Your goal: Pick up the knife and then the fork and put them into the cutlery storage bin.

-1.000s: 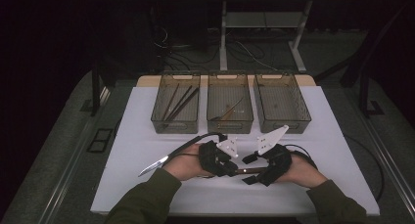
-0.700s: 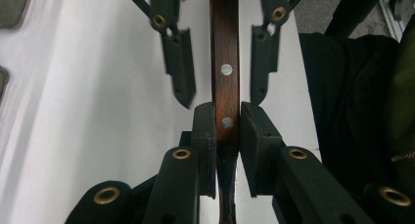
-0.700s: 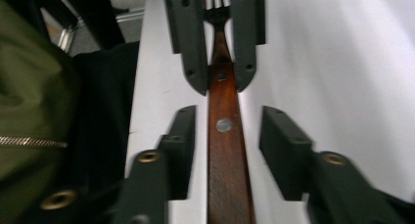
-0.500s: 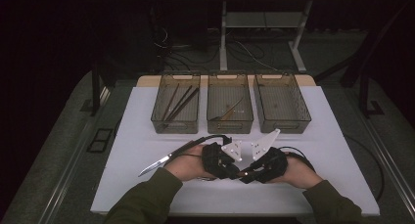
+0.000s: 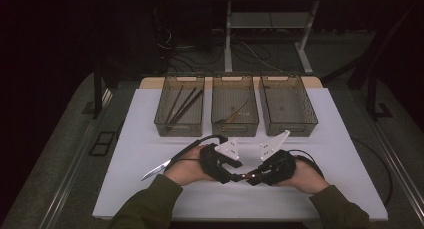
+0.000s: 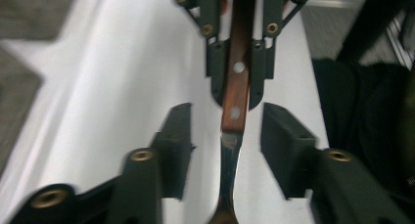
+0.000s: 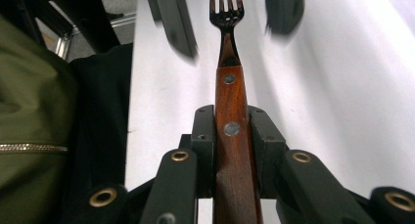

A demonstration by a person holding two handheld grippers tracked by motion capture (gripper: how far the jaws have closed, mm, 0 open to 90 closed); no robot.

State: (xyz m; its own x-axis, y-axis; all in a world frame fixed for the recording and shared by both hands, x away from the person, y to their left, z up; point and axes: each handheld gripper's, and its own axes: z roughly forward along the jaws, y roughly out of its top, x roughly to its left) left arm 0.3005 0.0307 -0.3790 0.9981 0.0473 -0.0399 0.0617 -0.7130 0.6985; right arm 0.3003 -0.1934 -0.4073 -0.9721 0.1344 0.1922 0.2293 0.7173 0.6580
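Observation:
A fork (image 5: 245, 177) with a wooden handle (image 7: 234, 136) hangs between my two grippers near the table's front edge. My right gripper (image 5: 256, 178) (image 7: 232, 114) is shut on the handle, its tines (image 7: 226, 9) pointing away toward the left gripper. My left gripper (image 5: 233, 177) (image 6: 226, 114) faces it. Its jaws have just been opening and now stand apart on either side of the fork's metal neck (image 6: 229, 155) without touching it. In the left gripper view the right gripper's pads (image 6: 218, 72) clamp the handle farther off.
Three see-through bins stand in a row at the back of the white mat (image 5: 150, 139): the left bin (image 5: 179, 123) holds long dark utensils, the middle bin (image 5: 235, 122) a few pieces, the right bin (image 5: 289, 122) looks bare. A knife (image 5: 156, 169) lies left of the left hand.
The two hands have drawn closer together. The right gripper's jaws have closed on the fork's handle, and the left gripper's jaws have spread off the fork.

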